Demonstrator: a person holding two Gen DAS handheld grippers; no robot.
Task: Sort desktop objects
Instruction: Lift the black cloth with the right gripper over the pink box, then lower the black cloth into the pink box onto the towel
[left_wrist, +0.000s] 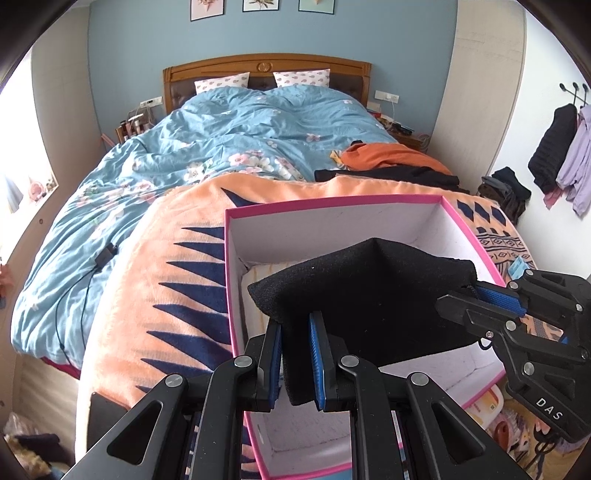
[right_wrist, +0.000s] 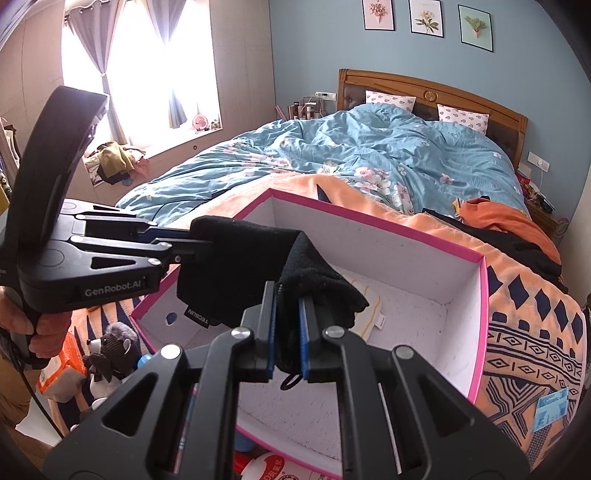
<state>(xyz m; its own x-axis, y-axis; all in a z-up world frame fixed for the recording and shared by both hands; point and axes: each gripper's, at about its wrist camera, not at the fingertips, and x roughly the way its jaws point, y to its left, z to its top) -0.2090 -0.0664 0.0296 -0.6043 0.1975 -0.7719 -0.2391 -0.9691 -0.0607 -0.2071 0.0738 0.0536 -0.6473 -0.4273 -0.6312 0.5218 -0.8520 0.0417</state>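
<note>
Black cloth held stretched over the open pink-edged box.

The left gripper (left_wrist: 297, 356) and right gripper (right_wrist: 287, 330) each pinch one end of the black cloth (left_wrist: 369, 295), jaws narrow on the fabric. Its long axis runs level from gripper to gripper, sagging slightly, above the box (left_wrist: 332, 206) that sits on the bed's orange blanket (left_wrist: 177, 258).

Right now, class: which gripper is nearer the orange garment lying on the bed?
Right. The right gripper holds the black cloth at the end facing the orange garment; the left gripper clamps the far end, toward the window.
</note>
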